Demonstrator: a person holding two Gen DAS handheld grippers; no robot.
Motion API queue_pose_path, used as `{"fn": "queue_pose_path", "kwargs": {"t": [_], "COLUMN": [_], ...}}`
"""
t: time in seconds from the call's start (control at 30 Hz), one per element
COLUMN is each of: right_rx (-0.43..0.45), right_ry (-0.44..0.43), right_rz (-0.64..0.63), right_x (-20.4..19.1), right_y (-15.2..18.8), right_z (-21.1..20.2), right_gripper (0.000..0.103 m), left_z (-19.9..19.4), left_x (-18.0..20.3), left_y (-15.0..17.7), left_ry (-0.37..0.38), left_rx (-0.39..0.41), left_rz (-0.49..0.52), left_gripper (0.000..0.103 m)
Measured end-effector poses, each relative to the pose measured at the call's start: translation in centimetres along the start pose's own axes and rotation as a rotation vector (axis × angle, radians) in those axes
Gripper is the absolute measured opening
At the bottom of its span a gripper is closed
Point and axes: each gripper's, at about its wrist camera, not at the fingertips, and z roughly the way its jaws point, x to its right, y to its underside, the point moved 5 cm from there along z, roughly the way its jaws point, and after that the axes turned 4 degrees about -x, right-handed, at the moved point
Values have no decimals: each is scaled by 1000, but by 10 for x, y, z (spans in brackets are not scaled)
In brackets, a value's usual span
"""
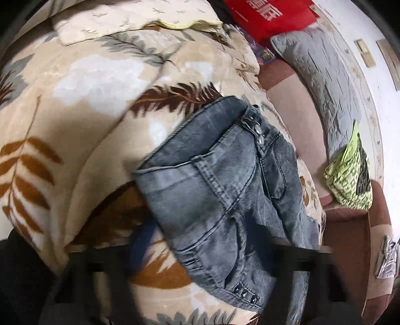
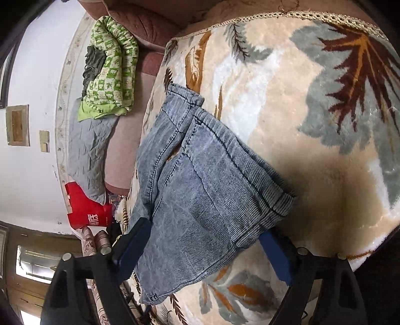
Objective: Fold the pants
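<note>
Leaf-patterned blanket point(image 2: 312, 155) carries folded grey pants point(image 2: 200, 190). Right claw point(image 2: 205, 257) wide, blue fingers point(image 2: 132, 247) straddling the pants' edge. Left claw point(image 1: 200, 270) blurred; grip unclear.

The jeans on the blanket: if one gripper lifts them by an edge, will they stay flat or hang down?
The jeans would probably droop: they are soft, creased denim already lying in layers. The layers may slide apart on the plush blanket.

Leaf-patterned beige blanket point(image 2: 300, 125), green checked quilt point(image 2: 112, 67), grey quilted pillow point(image 1: 322, 82), red box point(image 1: 272, 17) near wall.
</note>
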Motion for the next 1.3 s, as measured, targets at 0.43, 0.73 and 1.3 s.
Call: {"fn": "queue_pose_path", "kwargs": {"t": [0.43, 0.73, 1.3], "right_rx": [22, 74, 269], "right_ry": [62, 174, 366], "right_rz": [38, -146, -341], "right_x": [10, -28, -55], "right_y": [-15, -20, -29], "right_z": [1, -17, -58], "right_gripper": [48, 16, 81], "left_z": [19, -26, -77], "left_x": [5, 30, 37], "left_y": [9, 4, 41], "left_ry": [-26, -74, -161], "left_rx": [2, 130, 255], "left_rz": [123, 244, 348], "left_gripper": [60, 13, 63]}}
